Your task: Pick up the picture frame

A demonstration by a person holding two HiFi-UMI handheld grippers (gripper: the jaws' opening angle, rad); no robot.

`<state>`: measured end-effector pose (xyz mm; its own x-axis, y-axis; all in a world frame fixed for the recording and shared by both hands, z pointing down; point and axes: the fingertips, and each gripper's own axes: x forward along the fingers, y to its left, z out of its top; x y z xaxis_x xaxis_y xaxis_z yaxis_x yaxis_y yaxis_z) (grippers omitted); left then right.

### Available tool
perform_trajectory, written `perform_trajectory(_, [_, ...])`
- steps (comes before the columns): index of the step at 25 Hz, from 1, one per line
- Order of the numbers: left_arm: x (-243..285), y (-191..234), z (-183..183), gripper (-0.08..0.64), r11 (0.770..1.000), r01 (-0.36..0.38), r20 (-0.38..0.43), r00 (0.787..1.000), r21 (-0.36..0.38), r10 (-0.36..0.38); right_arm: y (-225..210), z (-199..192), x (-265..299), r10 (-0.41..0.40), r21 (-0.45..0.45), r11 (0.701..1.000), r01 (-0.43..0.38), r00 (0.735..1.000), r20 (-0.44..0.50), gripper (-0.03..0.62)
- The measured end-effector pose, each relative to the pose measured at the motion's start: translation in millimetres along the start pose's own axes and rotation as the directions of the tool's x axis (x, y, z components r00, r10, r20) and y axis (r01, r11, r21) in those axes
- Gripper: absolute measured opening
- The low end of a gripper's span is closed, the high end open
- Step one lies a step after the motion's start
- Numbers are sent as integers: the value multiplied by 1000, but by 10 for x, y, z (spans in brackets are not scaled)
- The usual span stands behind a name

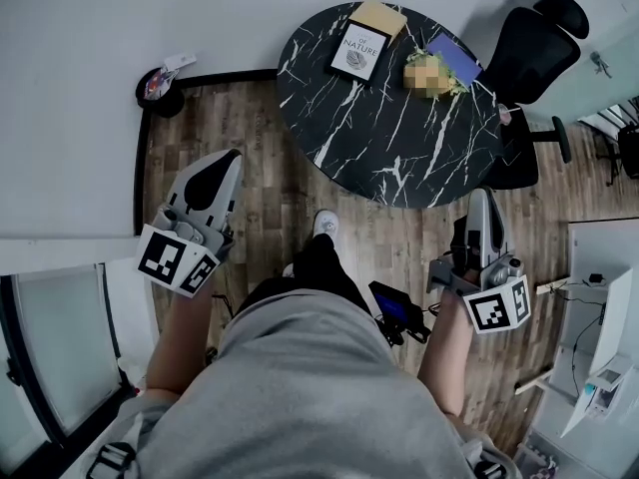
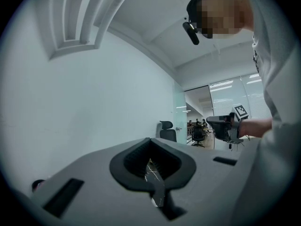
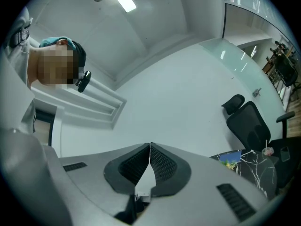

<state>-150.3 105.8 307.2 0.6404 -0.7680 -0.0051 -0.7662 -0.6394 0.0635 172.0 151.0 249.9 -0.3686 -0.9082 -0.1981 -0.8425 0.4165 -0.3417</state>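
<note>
The picture frame (image 1: 357, 52), black-edged with a white print, lies on the far side of the round black marble table (image 1: 399, 138). Both grippers hang well short of the table, over the wooden floor, and point towards it. My left gripper (image 1: 226, 162) is at the left with its jaws together and nothing between them; in its own view (image 2: 150, 140) a sliver of the marble table (image 2: 154, 174) shows behind the pads. My right gripper (image 1: 482, 201) is at the right, shut and empty (image 3: 150, 145). The frame appears in neither gripper view.
On the table also lie a tan envelope (image 1: 378, 16), a blurred patch (image 1: 431, 73) and a blue book (image 1: 455, 58). A black office chair (image 1: 530, 50) stands at its far right. A black bin (image 1: 160, 90) sits by the left wall; a white desk (image 1: 599, 297) is at the right.
</note>
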Motion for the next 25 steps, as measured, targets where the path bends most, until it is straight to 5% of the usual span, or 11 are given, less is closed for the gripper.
perform_trajectory(25, [1029, 526, 10, 6, 997, -80, -18, 997, -1, 80, -771, -123, 1435, 131, 53, 990, -127, 989, -66, 26])
